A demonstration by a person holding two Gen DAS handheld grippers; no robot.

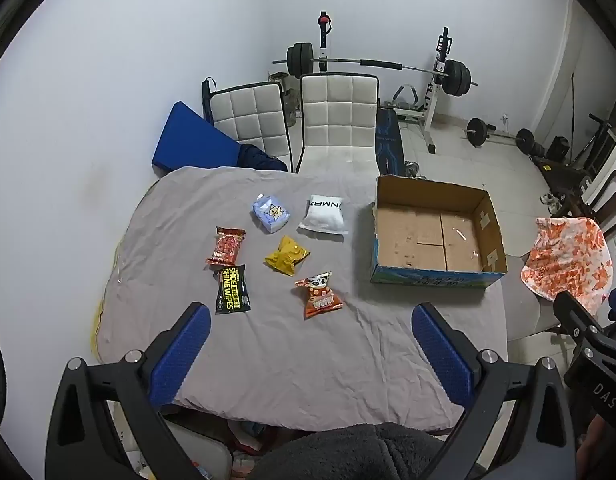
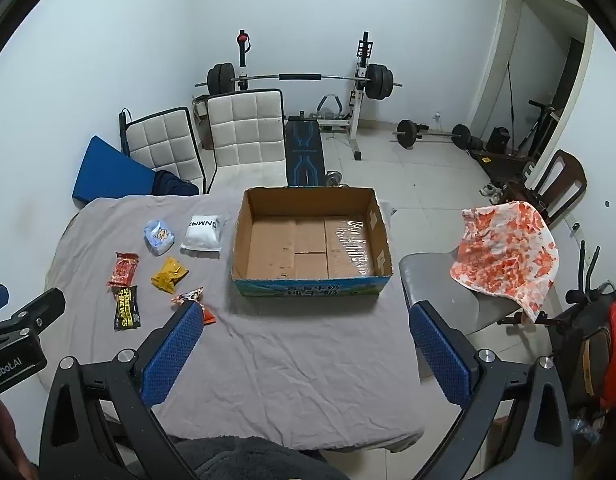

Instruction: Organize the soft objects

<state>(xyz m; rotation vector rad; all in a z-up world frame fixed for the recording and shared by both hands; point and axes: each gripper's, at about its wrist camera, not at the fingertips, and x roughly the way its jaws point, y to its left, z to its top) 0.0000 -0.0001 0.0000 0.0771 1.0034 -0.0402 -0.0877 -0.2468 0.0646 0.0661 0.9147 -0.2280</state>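
Left tool (image 1: 311,330): jaws wide apart, empty, held above the table's (image 1: 292,368) near edge. Ahead of it, well apart, six soft packets lie loose: black wipes pack (image 1: 232,289), red packet (image 1: 225,247), blue pouch (image 1: 270,213), yellow packet (image 1: 287,255), orange packet (image 1: 319,295), white pack (image 1: 324,214). Cardboard box (image 2: 308,280) stands right of them, empty. Right tool (image 2: 304,328): jaws wide, empty, short of the box.

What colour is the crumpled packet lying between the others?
Yellow packet, clearest in the left wrist view.
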